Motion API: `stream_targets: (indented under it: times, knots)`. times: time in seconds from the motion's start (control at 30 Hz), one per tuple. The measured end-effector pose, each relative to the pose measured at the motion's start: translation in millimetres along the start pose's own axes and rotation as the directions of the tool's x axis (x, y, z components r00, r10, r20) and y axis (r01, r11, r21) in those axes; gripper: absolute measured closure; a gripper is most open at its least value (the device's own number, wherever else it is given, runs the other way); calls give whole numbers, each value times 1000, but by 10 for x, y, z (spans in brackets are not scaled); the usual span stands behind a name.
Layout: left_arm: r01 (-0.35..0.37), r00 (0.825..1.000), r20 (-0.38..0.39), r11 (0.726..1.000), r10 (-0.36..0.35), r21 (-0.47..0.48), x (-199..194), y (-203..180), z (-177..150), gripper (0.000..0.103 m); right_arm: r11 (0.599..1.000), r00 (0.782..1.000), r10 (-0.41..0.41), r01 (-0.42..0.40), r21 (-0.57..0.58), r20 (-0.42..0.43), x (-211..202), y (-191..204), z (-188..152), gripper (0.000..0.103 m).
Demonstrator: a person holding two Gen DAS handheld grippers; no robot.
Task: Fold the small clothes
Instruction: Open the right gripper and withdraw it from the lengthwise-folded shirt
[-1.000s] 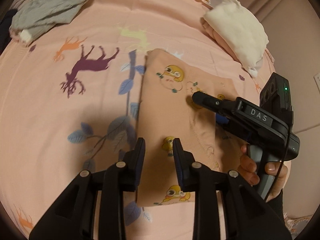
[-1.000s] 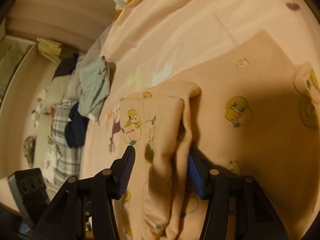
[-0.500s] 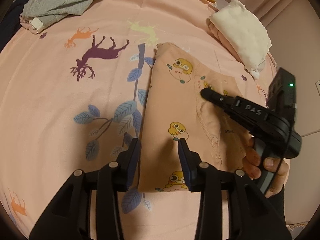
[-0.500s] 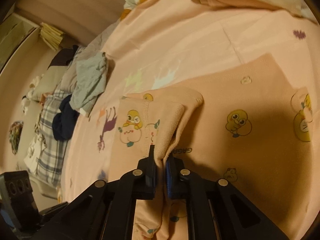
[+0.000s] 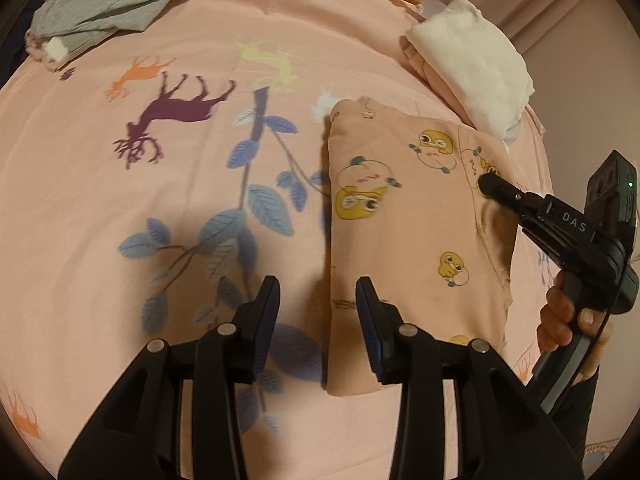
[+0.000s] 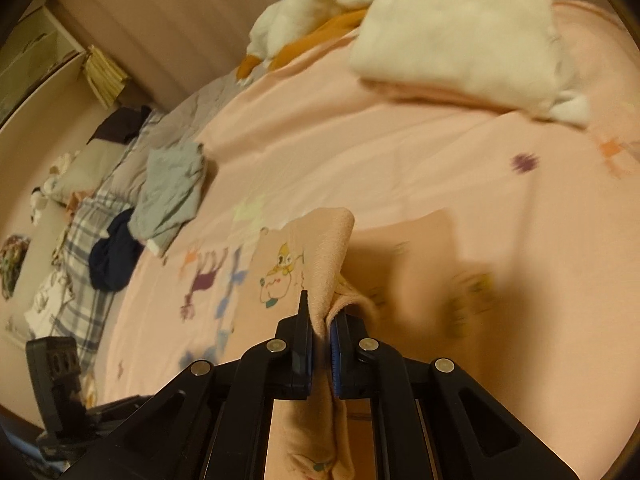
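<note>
A small peach garment with yellow duck prints (image 5: pixel 404 232) lies partly folded on the pink bedsheet (image 5: pixel 120 220). My left gripper (image 5: pixel 318 312) is open, straddling the garment's left near edge without holding it. My right gripper (image 6: pixel 320 316) is shut on a fold of the peach garment (image 6: pixel 328 256) and lifts it off the bed. In the left wrist view the right gripper (image 5: pixel 490 186) reaches in from the right over the garment's right side.
A folded white and pink stack (image 5: pixel 476 64) lies at the back right. A grey garment (image 5: pixel 108 4) lies at the back left, with a navy item (image 6: pixel 114 256) and plaid cloth (image 6: pixel 80 240) beside it. White and orange clothes (image 6: pixel 312 28) lie further back.
My right gripper closed on the garment's fold and lifted it upward. My left gripper stayed open and shifted left to the garment's left edge.
</note>
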State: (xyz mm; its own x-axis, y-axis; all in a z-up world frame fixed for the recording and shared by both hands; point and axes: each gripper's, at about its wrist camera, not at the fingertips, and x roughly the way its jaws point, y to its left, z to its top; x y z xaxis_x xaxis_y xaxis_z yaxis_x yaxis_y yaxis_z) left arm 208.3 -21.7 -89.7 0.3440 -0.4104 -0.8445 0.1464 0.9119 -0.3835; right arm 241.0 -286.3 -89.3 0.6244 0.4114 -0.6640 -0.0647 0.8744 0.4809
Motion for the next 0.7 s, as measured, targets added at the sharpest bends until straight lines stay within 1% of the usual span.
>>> stream_targets:
  times: [0.07, 0.13, 0.27, 0.37, 0.47, 0.53, 0.57, 0.6, 0.63, 0.7]
  knots:
    - [10, 1000, -2, 1000, -10, 18, 41, -77, 13, 64, 1000, 999, -9, 10, 23, -38, 67, -124, -16, 94]
    - [17, 1000, -3, 999, -17, 47, 90, -181, 27, 64, 998, 997, -46, 49, 37, -61, 134, -207, -55, 94]
    - [25, 1000, -5, 995, -25, 101, 195, -365, 58, 64, 997, 998, -49, 51, 52, -48, 151, -297, -110, 94]
    - [46, 999, -8, 989, -45, 140, 285, -493, 69, 64, 997, 998, -36, 39, 63, -48, 164, -328, -109, 94]
    - [14, 1000, 1, 982, -15, 190, 378, -595, 51, 59, 994, 997, -7, 16, 112, -76, 231, -445, -100, 94]
    - [-1, 1000, 3, 977, 1, 212, 424, -622, 43, 58, 988, 998, 21, -11, 152, -65, 229, -518, -79, 94]
    - [-8, 1000, 4, 975, 7, 222, 444, -629, 40, 58, 987, 998, 22, -12, 160, -55, 235, -533, -58, 94]
    - [-14, 1000, 5, 973, 13, 231, 462, -631, 36, 58, 988, 999, 11, -3, 154, -50, 240, -527, -39, 94]
    - [-19, 1000, 3, 971, 19, 238, 484, -632, 31, 58, 991, 999, -24, 30, 131, -43, 254, -498, -6, 94]
    - [-22, 1000, -2, 969, 23, 246, 527, -625, 17, 58, 992, 997, -61, 66, 110, -49, 301, -454, 35, 94]
